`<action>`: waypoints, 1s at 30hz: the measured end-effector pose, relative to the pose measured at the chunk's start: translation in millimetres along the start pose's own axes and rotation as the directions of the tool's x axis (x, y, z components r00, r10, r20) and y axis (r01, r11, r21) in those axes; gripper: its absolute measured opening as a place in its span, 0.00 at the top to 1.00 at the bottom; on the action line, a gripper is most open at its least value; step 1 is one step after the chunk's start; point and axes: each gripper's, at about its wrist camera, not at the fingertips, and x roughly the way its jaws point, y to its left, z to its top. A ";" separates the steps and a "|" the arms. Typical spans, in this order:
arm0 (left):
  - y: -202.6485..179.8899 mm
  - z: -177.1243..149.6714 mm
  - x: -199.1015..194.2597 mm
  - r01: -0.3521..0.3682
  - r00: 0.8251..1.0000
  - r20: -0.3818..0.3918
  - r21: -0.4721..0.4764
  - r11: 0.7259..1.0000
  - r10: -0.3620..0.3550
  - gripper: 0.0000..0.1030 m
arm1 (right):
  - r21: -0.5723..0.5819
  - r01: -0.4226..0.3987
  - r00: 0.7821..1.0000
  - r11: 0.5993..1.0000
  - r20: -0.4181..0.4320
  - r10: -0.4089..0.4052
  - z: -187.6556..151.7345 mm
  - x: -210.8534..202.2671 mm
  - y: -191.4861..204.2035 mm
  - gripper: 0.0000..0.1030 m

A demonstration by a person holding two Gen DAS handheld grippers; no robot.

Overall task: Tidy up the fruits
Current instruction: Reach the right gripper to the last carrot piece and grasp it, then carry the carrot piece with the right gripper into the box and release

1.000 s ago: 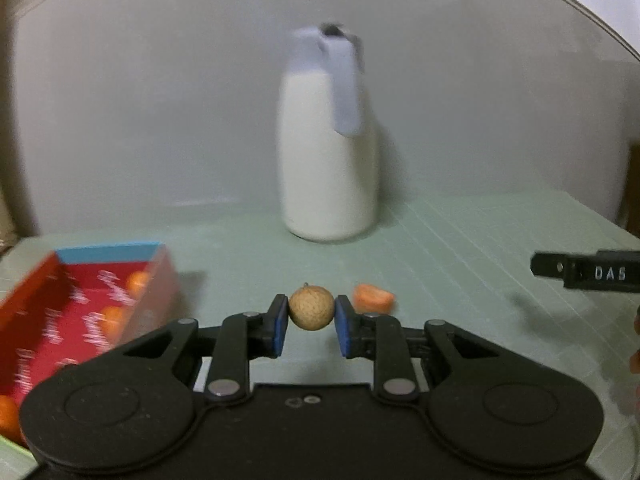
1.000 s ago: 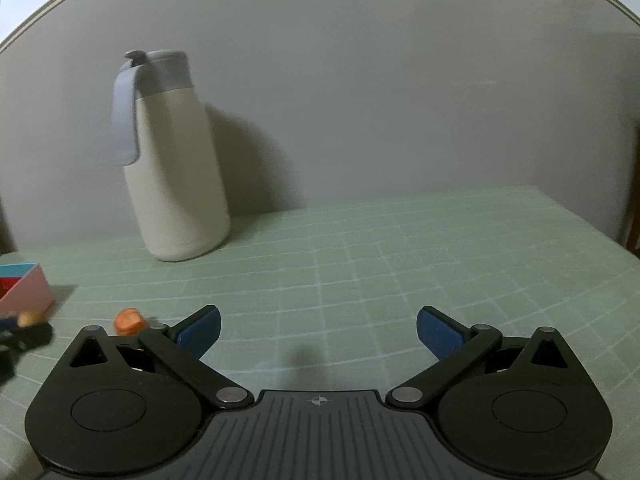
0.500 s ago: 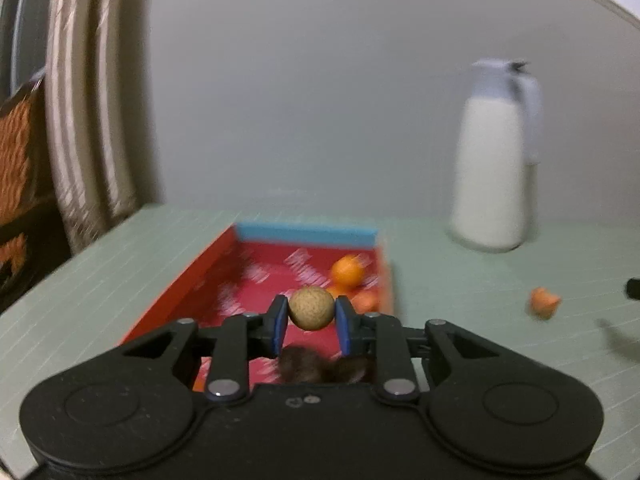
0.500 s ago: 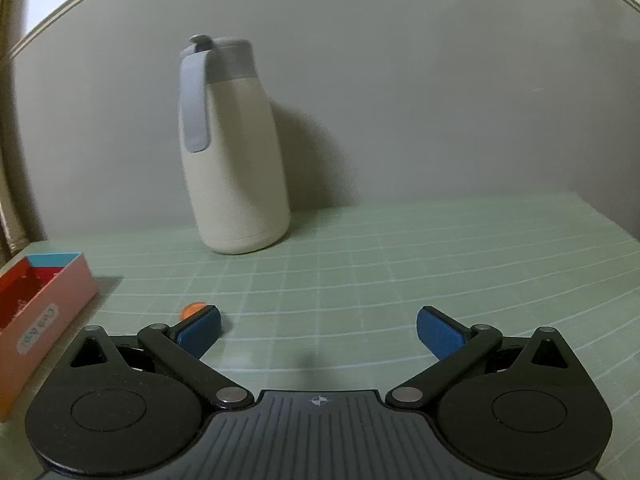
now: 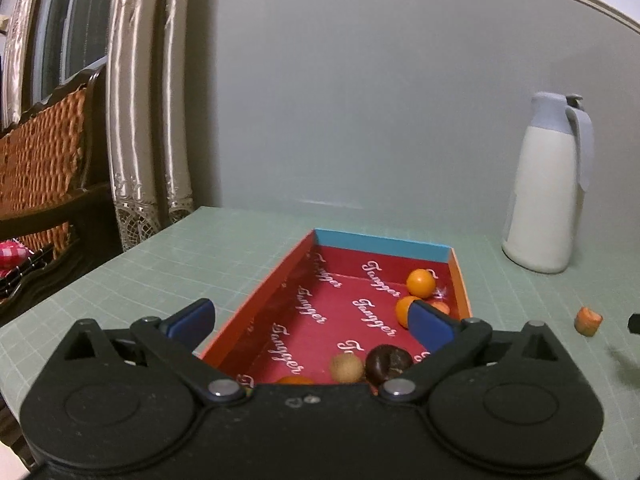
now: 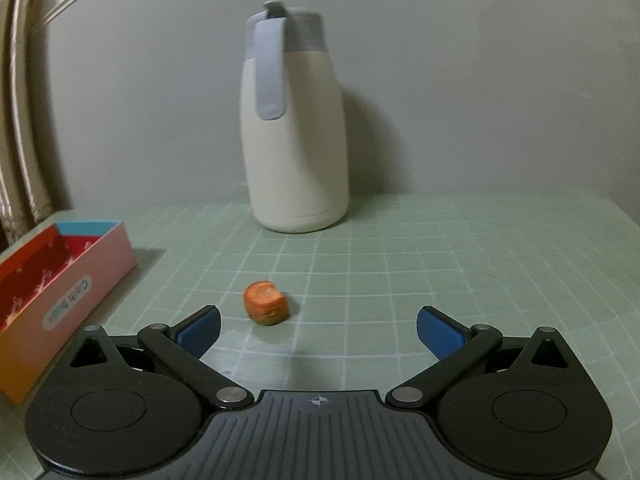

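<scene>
My left gripper point(image 5: 310, 320) is open and empty above the near end of a red box point(image 5: 280, 300). In the box lie a tan round fruit point(image 5: 346, 368), a dark brown one point(image 5: 388, 362) beside it, two orange fruits point(image 5: 420, 282) at the far right, and part of another orange one at the near edge. An orange chunk point(image 6: 265, 303) lies on the green mat; it also shows in the left wrist view point(image 5: 587, 320). My right gripper point(image 6: 318, 326) is open and empty, just behind the chunk, which sits toward its left finger.
A white jug point(image 6: 294, 136) with a grey lid and handle stands at the back by the wall. The box point(image 6: 60, 280) lies left of the right gripper. A curtain point(image 5: 140, 120) and a wicker chair point(image 5: 40, 160) stand beyond the table's left edge.
My left gripper opened and let the tan fruit drop into the box. My right gripper swung left, bringing the orange chunk in front of it.
</scene>
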 end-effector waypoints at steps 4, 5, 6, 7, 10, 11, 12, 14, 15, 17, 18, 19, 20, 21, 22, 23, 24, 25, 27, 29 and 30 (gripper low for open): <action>4.2 -2.1 1.6 -0.003 1.000 0.000 -0.014 1.000 0.003 0.06 | -0.036 -0.009 1.000 0.999 -0.013 0.008 3.0 11.7 6.8 0.00; 5.3 -2.4 2.5 -0.002 1.000 0.000 -0.015 1.000 0.002 0.06 | -0.044 -0.005 1.000 0.999 -0.016 0.004 3.8 15.1 8.1 0.00; 6.1 -2.5 3.4 -0.002 1.000 -0.004 -0.015 1.000 0.002 0.06 | -0.050 -0.003 1.000 0.999 -0.022 0.001 4.8 19.2 9.4 0.00; 6.9 -3.0 4.0 -0.003 1.000 -0.005 -0.016 1.000 0.003 0.06 | -0.052 -0.002 1.000 0.999 -0.030 0.001 6.1 24.1 10.7 0.00; 13.1 -3.5 6.0 -0.006 1.000 -0.006 -0.018 1.000 0.006 0.06 | -0.042 -0.023 0.999 0.999 -0.049 0.021 9.3 34.1 13.9 0.00; 15.2 -3.7 6.1 -0.009 1.000 -0.004 -0.021 1.000 0.009 0.06 | -0.045 -0.028 0.998 0.999 -0.053 0.025 10.2 37.6 16.6 0.00; 18.1 -3.9 6.3 -0.013 1.000 -0.005 -0.026 1.000 0.013 0.06 | -0.050 -0.030 0.998 0.998 -0.056 0.027 10.8 40.9 19.2 0.01; 22.7 -4.7 7.4 -0.021 1.000 -0.009 -0.030 0.999 0.021 0.06 | -0.061 -0.036 0.997 0.997 -0.071 0.032 12.1 48.0 23.8 0.18; 25.1 -5.3 7.9 -0.025 1.000 -0.009 -0.033 0.999 0.025 0.06 | -0.066 -0.033 0.996 0.997 -0.080 0.027 12.7 52.2 25.3 0.26; 30.3 -7.3 9.2 -0.035 0.999 -0.013 -0.037 0.999 0.035 0.06 | -0.060 -0.028 0.995 0.998 -0.098 0.022 14.1 60.4 24.4 0.27; 33.1 -8.4 10.5 -0.040 0.999 -0.023 -0.037 0.998 0.039 0.06 | -0.054 -0.031 0.994 0.998 -0.105 0.025 14.9 64.1 23.6 0.27; 35.6 -8.4 10.8 -0.043 0.999 -0.027 -0.039 0.998 0.042 0.06 | -0.053 -0.030 0.994 0.998 -0.109 0.025 16.0 68.6 24.1 0.27; 38.0 -8.5 10.3 -0.047 0.999 -0.025 -0.043 0.998 0.046 0.06 | -0.055 -0.028 0.994 0.998 -0.111 0.022 16.6 71.1 23.7 0.27; 40.7 -8.8 10.0 -0.052 0.998 -0.024 -0.046 0.998 0.051 0.06 | -0.056 -0.025 0.993 0.998 -0.116 0.018 17.2 74.5 23.4 0.27; 42.9 -9.2 9.6 -0.055 0.998 -0.025 -0.048 0.997 0.053 0.06 | -0.057 -0.015 0.992 0.998 -0.125 0.008 17.1 78.2 23.7 0.28; 45.1 -9.4 9.4 -0.057 0.998 -0.026 -0.052 0.997 0.056 0.06 | -0.057 -0.010 0.991 0.998 -0.134 0.003 16.7 82.7 23.7 0.28; 47.0 -9.6 9.0 -0.059 0.998 -0.027 -0.056 0.997 0.058 0.06 | -0.059 -0.009 0.990 0.998 -0.142 0.000 15.8 87.1 23.8 0.28; 48.8 -9.8 8.4 -0.061 0.998 -0.026 -0.059 0.996 0.060 0.06 | -0.062 -0.010 0.988 0.998 -0.153 0.000 14.5 92.0 23.8 0.36; 51.7 -10.0 7.3 -0.065 0.998 -0.026 -0.059 0.996 0.064 0.06 | -0.070 -0.019 0.989 0.997 -0.150 0.009 16.6 94.7 24.3 0.68; 53.9 -10.0 5.8 -0.072 0.997 -0.025 -0.057 0.996 0.071 0.06 | -0.061 -0.025 0.989 0.998 -0.148 0.016 17.3 92.8 24.7 0.67; 54.9 -9.9 5.3 -0.075 0.997 -0.024 -0.058 0.996 0.073 0.06 | -0.056 -0.025 0.989 0.998 -0.145 0.017 16.1 91.2 26.0 0.67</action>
